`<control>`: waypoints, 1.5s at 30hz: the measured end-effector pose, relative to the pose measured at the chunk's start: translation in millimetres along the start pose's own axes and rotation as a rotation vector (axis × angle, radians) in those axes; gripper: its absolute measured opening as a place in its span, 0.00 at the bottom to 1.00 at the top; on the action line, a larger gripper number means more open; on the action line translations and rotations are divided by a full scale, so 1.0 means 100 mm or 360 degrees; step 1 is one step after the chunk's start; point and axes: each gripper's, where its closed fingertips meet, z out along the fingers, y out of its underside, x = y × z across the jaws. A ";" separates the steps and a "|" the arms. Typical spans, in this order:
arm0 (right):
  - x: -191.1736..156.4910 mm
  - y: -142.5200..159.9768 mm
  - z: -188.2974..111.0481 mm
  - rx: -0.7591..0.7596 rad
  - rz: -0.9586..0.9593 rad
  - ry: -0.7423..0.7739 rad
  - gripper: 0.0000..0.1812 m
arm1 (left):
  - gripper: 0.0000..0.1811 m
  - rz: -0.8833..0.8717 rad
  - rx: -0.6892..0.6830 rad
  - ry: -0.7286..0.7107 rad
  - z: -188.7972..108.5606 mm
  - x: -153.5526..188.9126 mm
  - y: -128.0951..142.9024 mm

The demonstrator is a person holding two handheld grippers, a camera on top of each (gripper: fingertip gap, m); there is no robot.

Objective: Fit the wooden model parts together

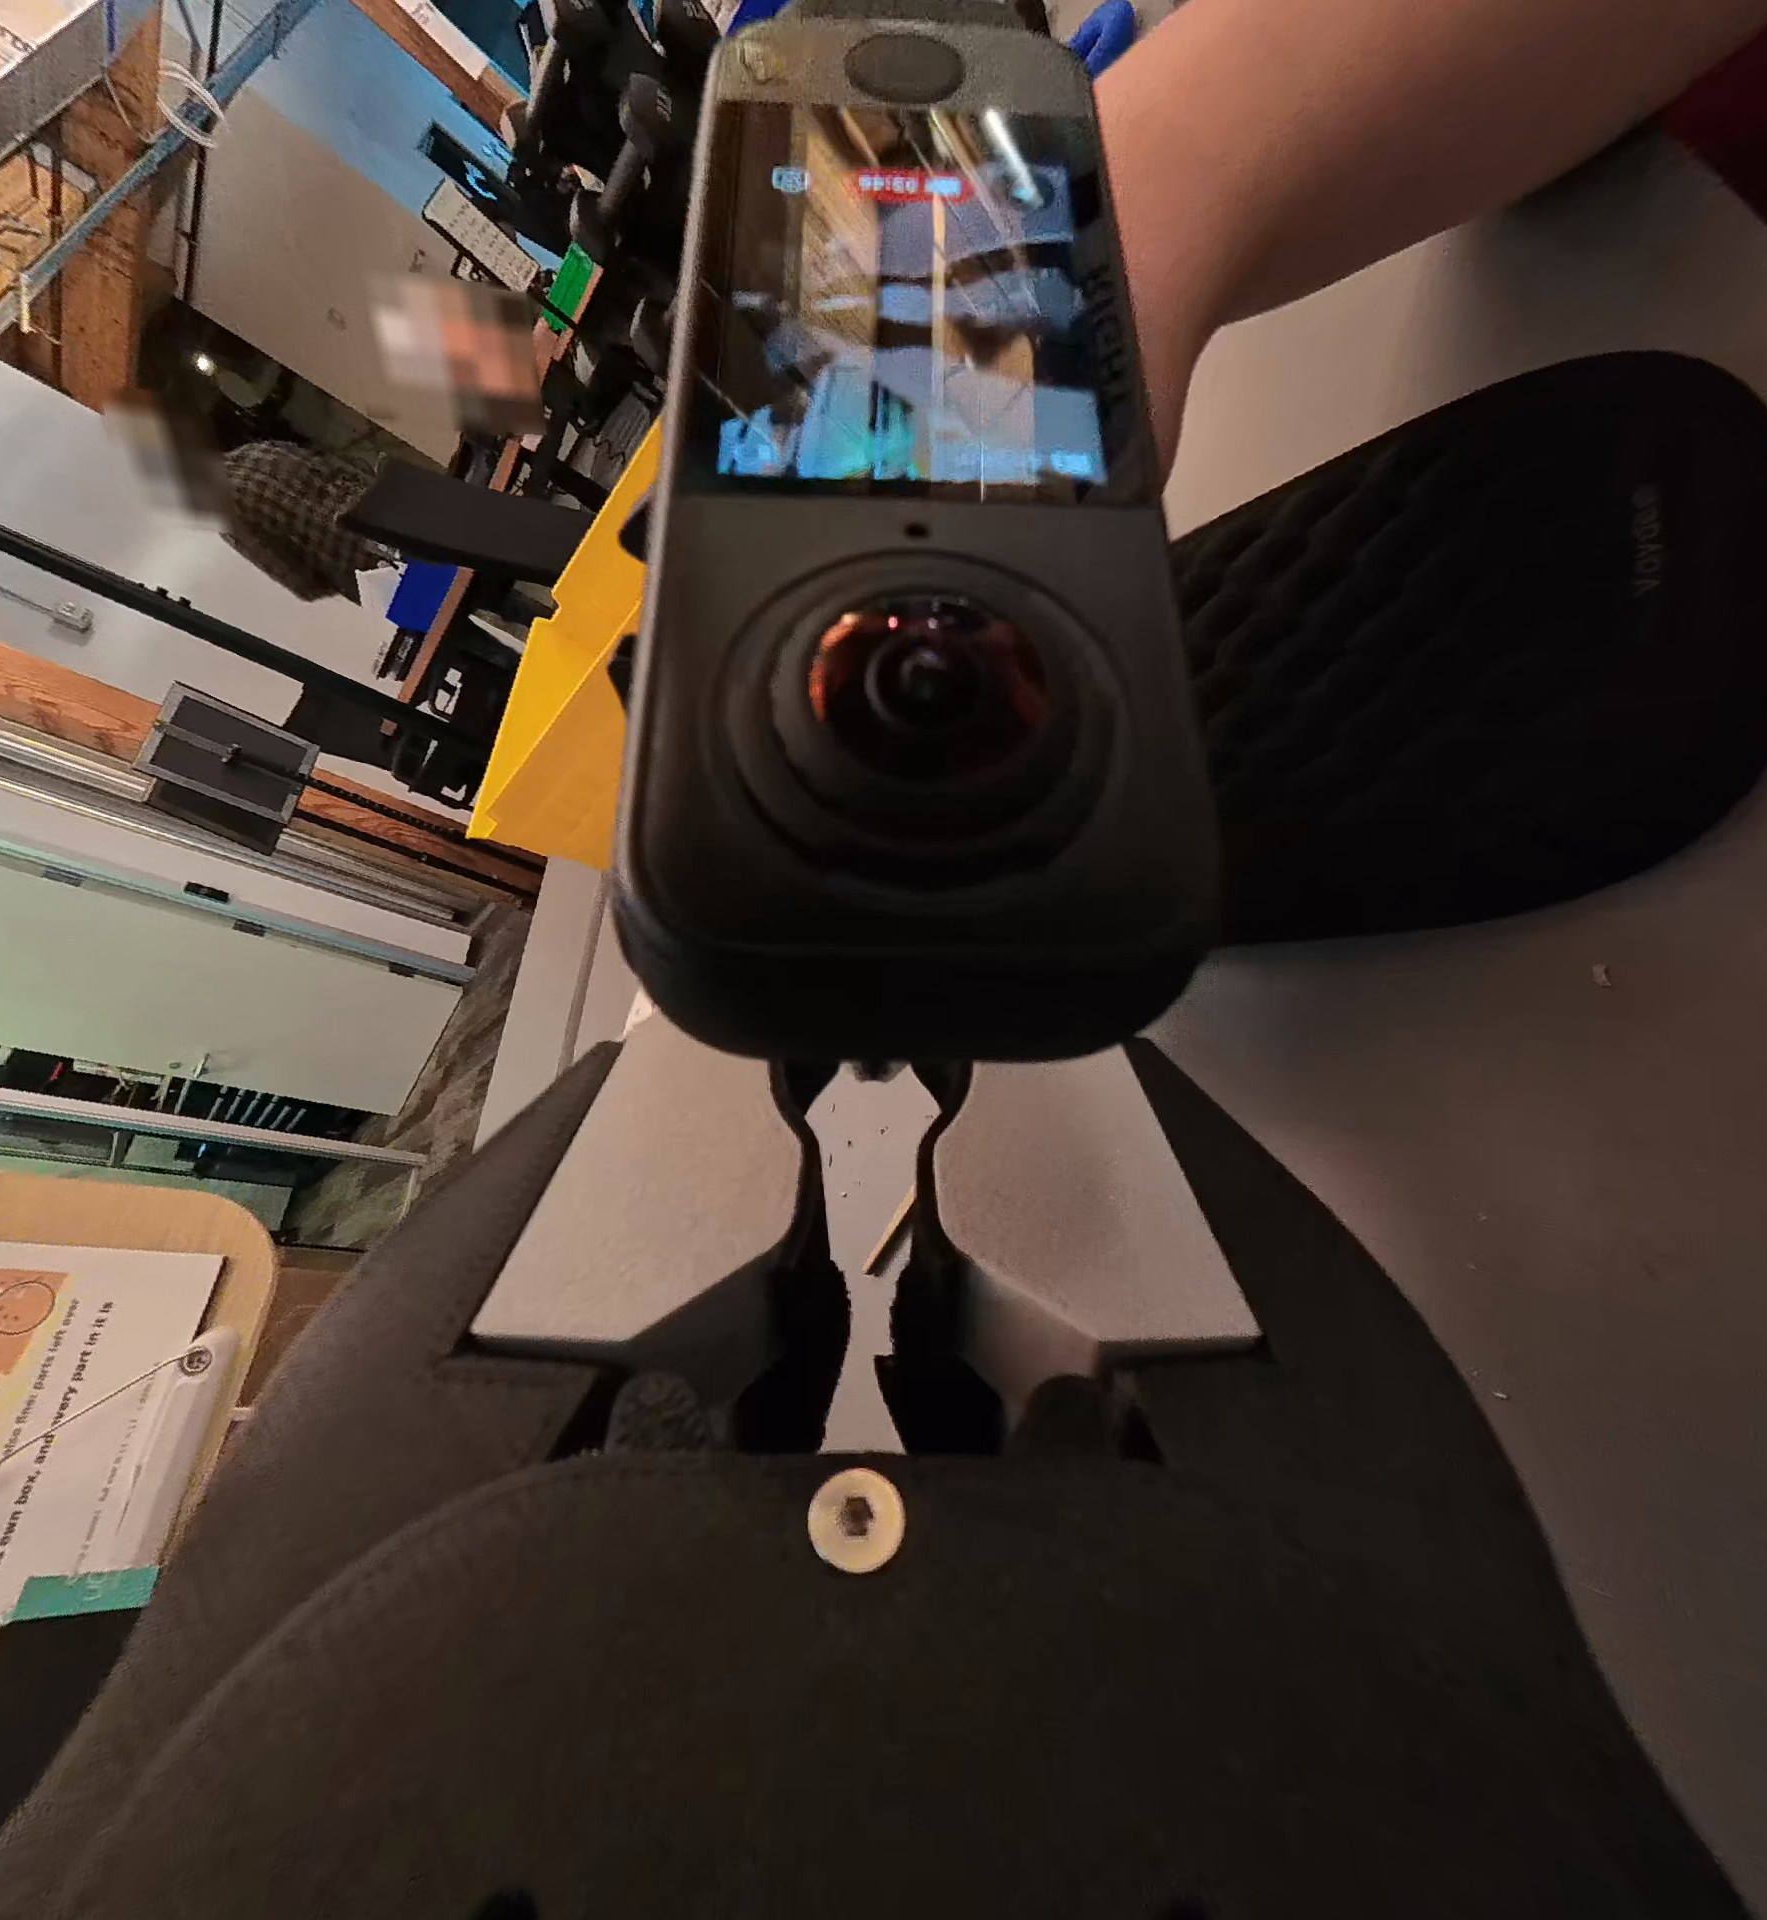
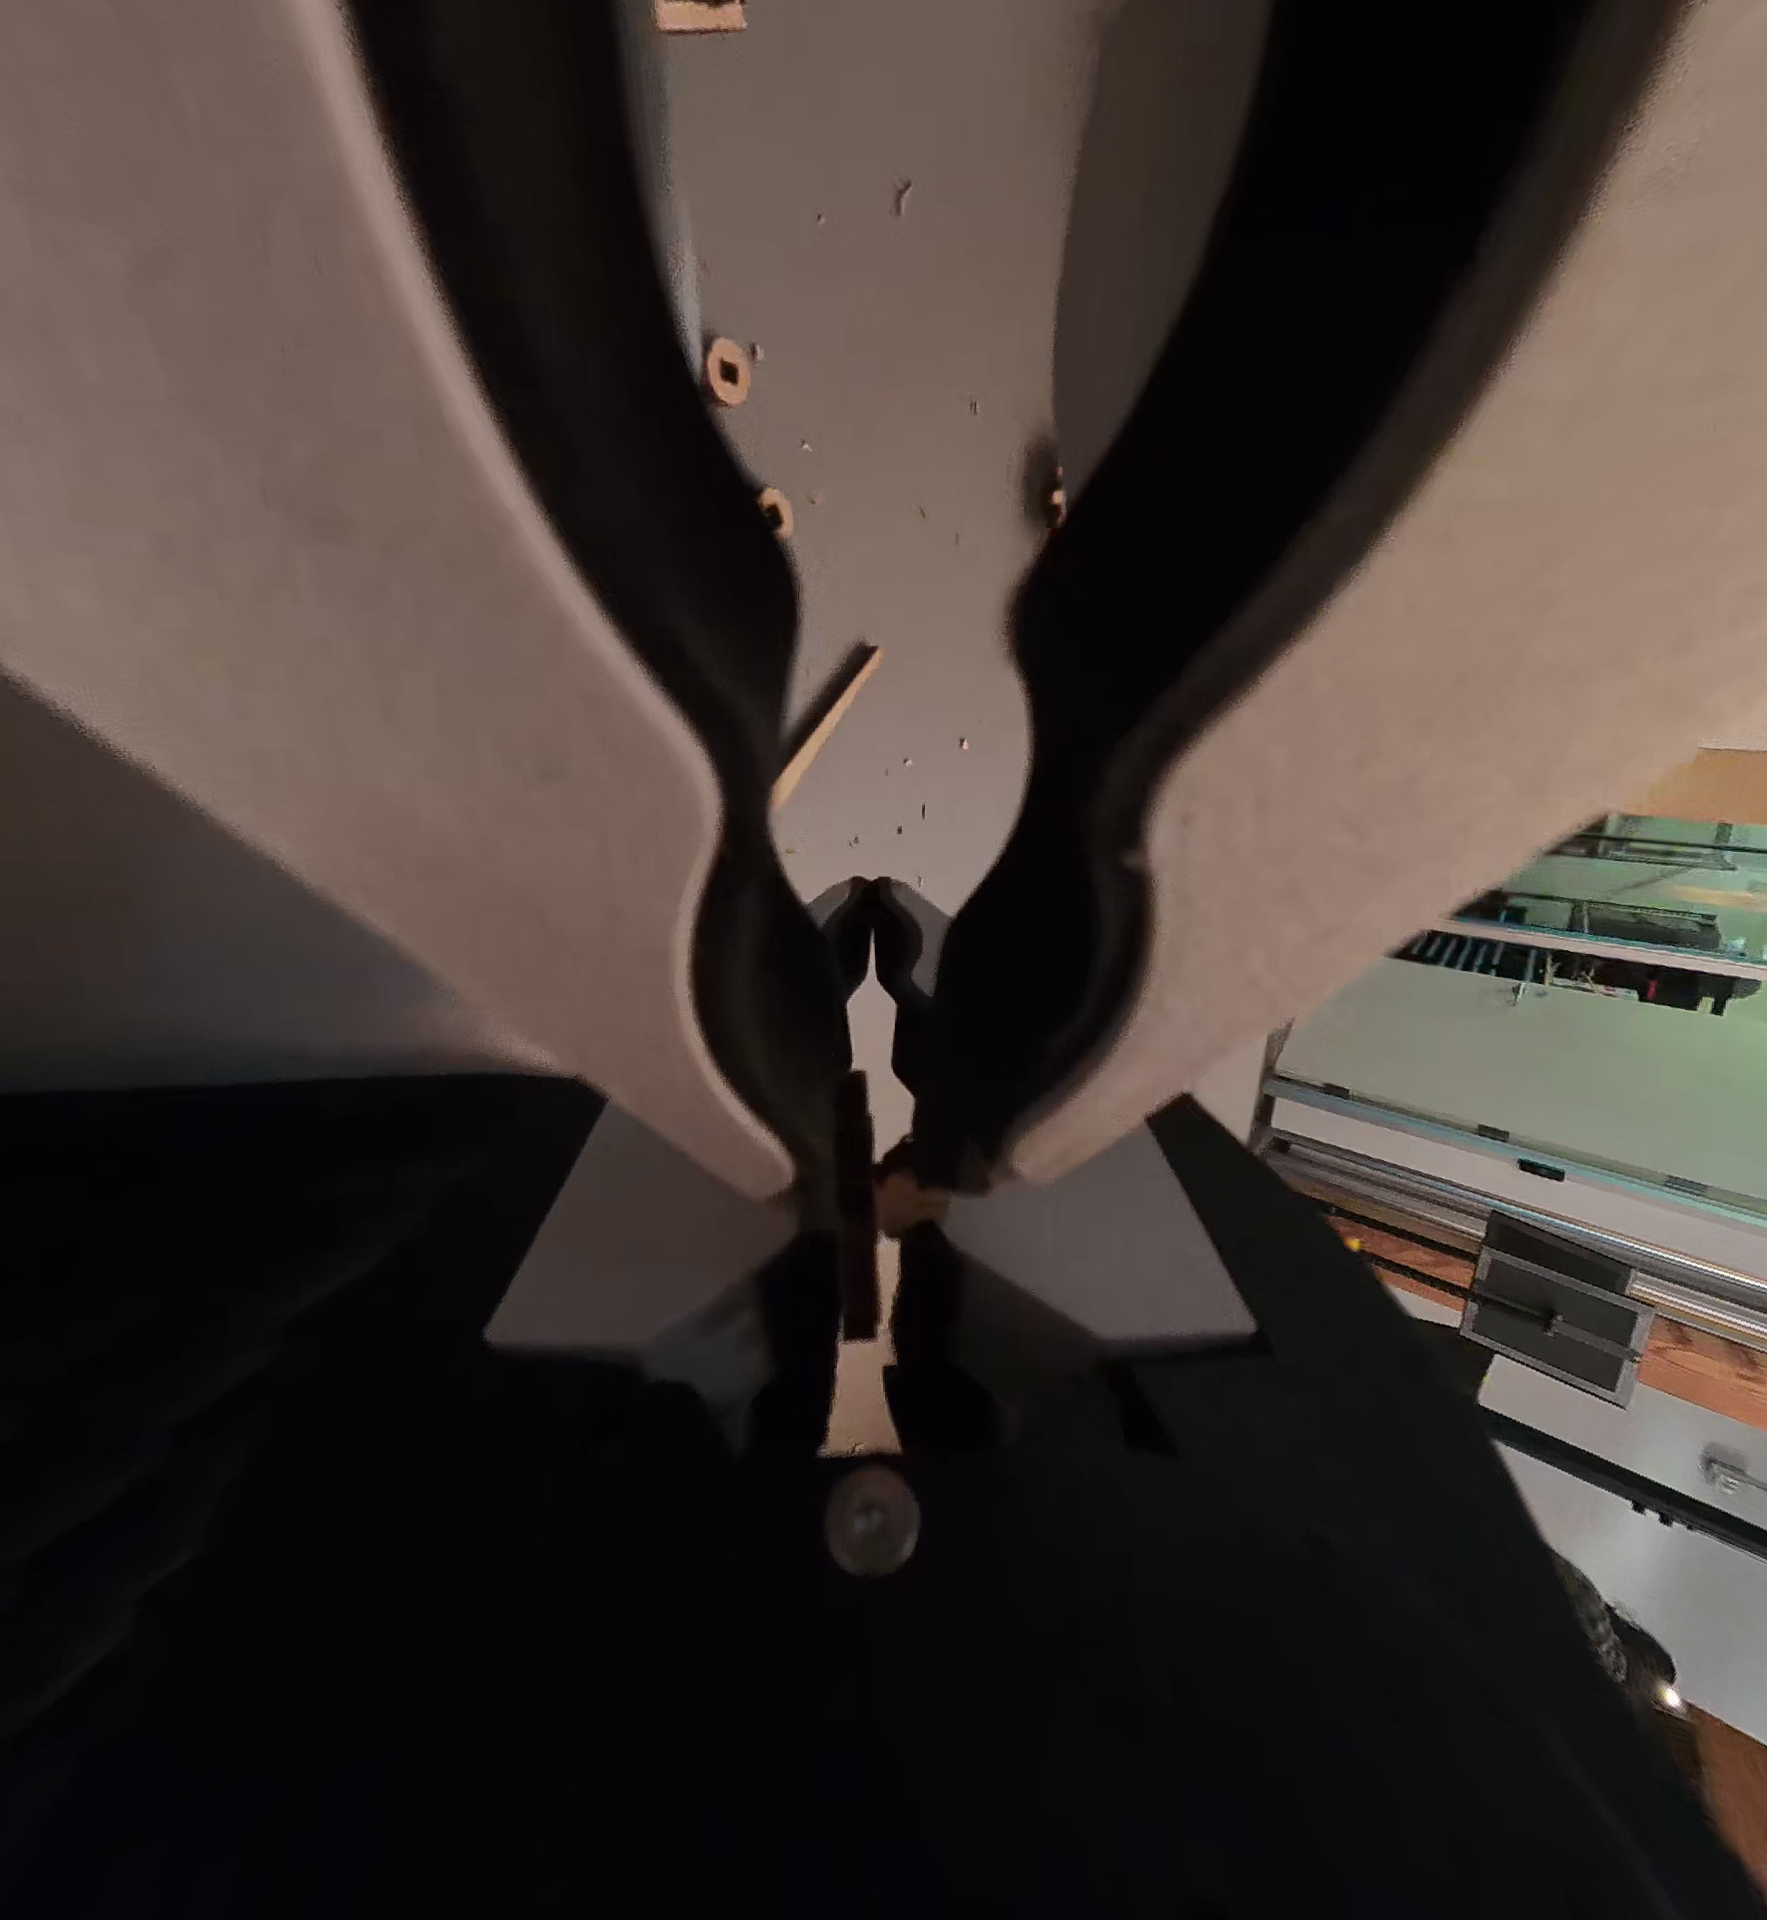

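Here we are mating parts: our right gripper (image 2: 871,1226) pinches a wooden part (image 2: 858,1205), our left gripper (image 1: 866,1174) looks nearly closed on nothing visible; next we likely align and press.

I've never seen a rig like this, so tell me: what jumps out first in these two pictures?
In the left wrist view a big black camera fills the middle, nose to nose with the lens, a bare forearm behind it. In the right wrist view, black fingers at the centre pinch a dark wooden piece. Beyond them, small wooden rings and crumbs lie on the grey table.
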 end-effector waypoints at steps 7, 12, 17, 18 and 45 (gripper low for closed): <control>-0.06 0.03 0.05 -0.0039 0.0029 -0.0046 0.01 | 0.14 -0.0020 -0.0042 0.0039 0.01 0.03 0.05; -0.07 0.00 0.05 -0.0025 0.0055 -0.0078 0.01 | 0.02 -0.0106 -0.0014 0.0089 -0.01 0.02 0.06; -0.09 -0.01 0.04 0.0002 -0.0043 -0.0062 0.01 | 0.02 0.0027 -0.0063 0.0088 0.00 0.05 0.12; -0.12 0.00 0.05 -0.0022 -0.0050 -0.0075 0.01 | 0.02 0.0031 -0.0071 0.0099 0.01 0.07 0.13; -0.13 -0.12 0.07 0.0086 0.0109 -0.0130 0.00 | 0.02 -0.0115 -0.0047 0.0188 -0.03 0.05 0.15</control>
